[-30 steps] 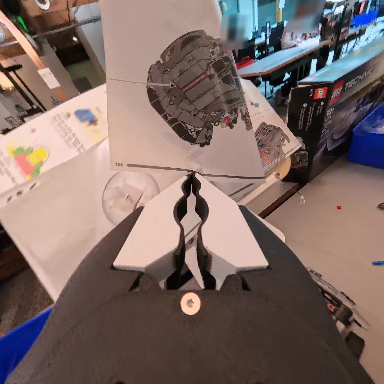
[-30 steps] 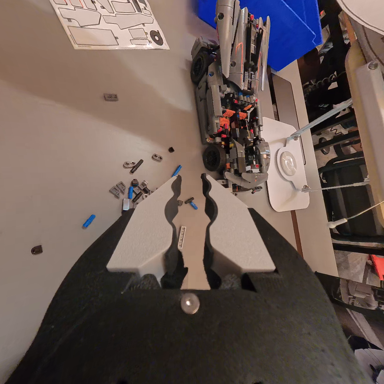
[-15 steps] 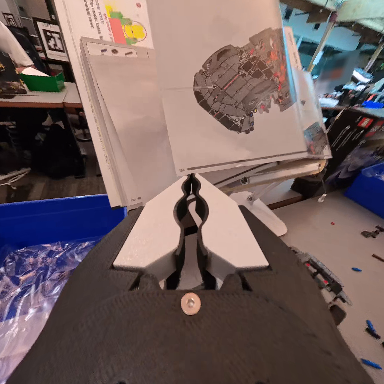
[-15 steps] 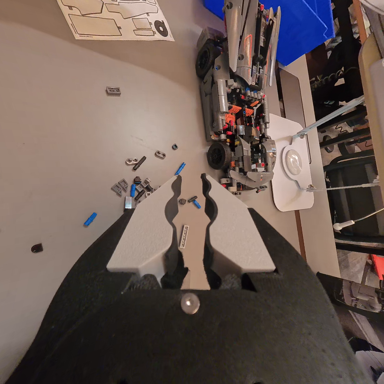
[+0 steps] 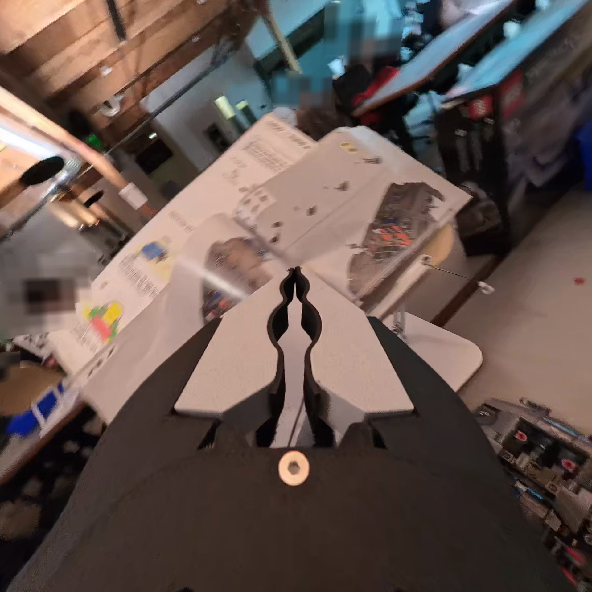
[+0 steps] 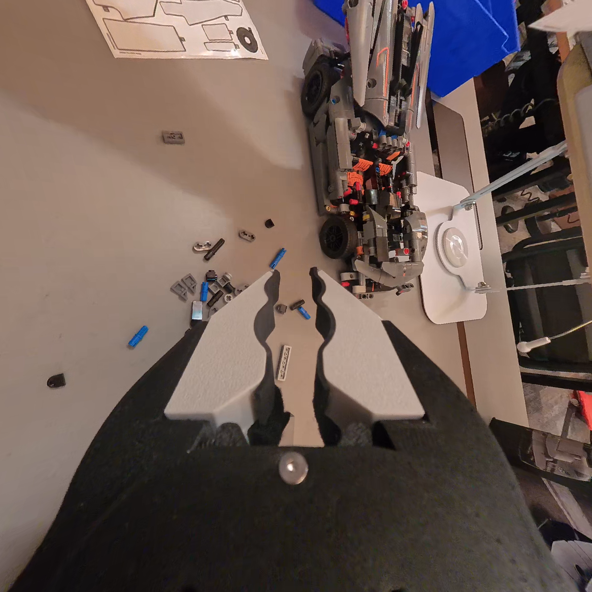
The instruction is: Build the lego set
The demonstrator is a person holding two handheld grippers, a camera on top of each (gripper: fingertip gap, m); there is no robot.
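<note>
Mostly built, the grey lego car (image 6: 368, 179) lies on the table (image 6: 96, 192), just beyond and to the right of the right gripper (image 6: 294, 272), whose jaws are spread with nothing between them. Loose parts (image 6: 205, 288) lie scattered near its left finger. A printed sheet (image 6: 173, 28) lies farther off. The left gripper (image 5: 295, 269) is clenched, tips at a page edge of the manual (image 5: 336, 198); whether it pinches paper is unclear. Printing there is blurred.
</note>
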